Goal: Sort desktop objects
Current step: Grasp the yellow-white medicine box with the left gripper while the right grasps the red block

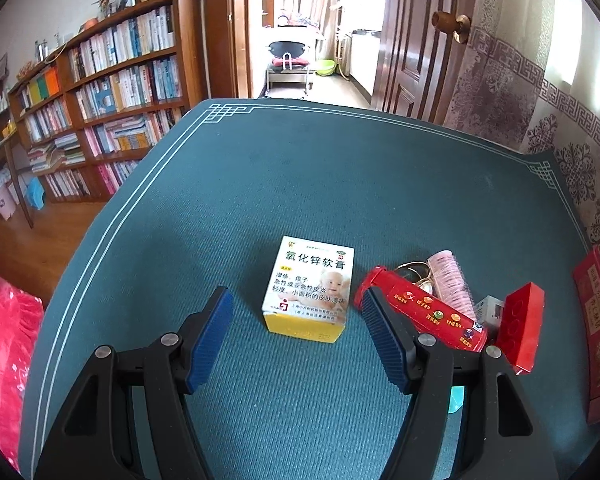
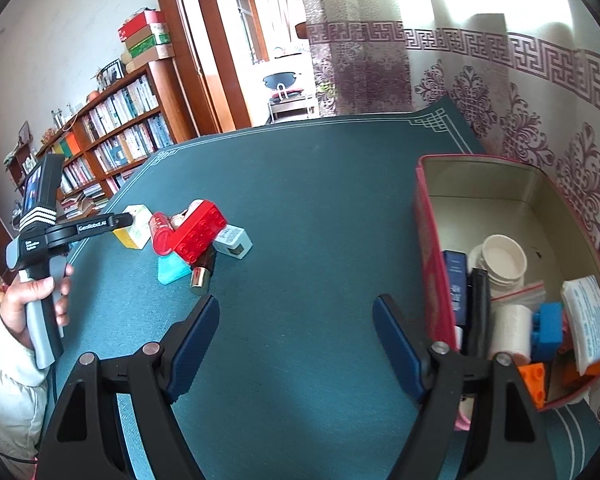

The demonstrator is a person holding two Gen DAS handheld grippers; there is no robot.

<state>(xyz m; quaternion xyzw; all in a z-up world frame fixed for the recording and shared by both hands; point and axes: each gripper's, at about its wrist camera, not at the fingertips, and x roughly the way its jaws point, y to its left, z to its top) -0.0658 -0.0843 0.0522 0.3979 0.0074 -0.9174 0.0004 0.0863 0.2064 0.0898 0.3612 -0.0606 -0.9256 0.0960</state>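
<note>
A white-and-yellow ointment box (image 1: 309, 290) stands on the green desk mat (image 1: 300, 168), just ahead of the left gripper (image 1: 298, 312), whose blue-padded jaws are spread wide and grip nothing; the box sits beyond the fingertips, nearer the right-hand finger. Just beside the box lies a cluster: a red tube (image 1: 422, 312), a pink hair roller (image 1: 450, 284), a red building block (image 1: 520, 328) and a small white carton (image 1: 490, 308), the tube's end close to the right-hand pad. In the right wrist view the same pile shows with a teal piece (image 2: 172, 270) and a dark lipstick (image 2: 202, 274) at its near side. The right gripper (image 2: 296, 320) also hangs wide and empty over bare mat, well apart from the pile. To its right stands an open red box (image 2: 432, 240) holding paper cups (image 2: 502, 260), a blue block (image 2: 548, 330) and other items.
</note>
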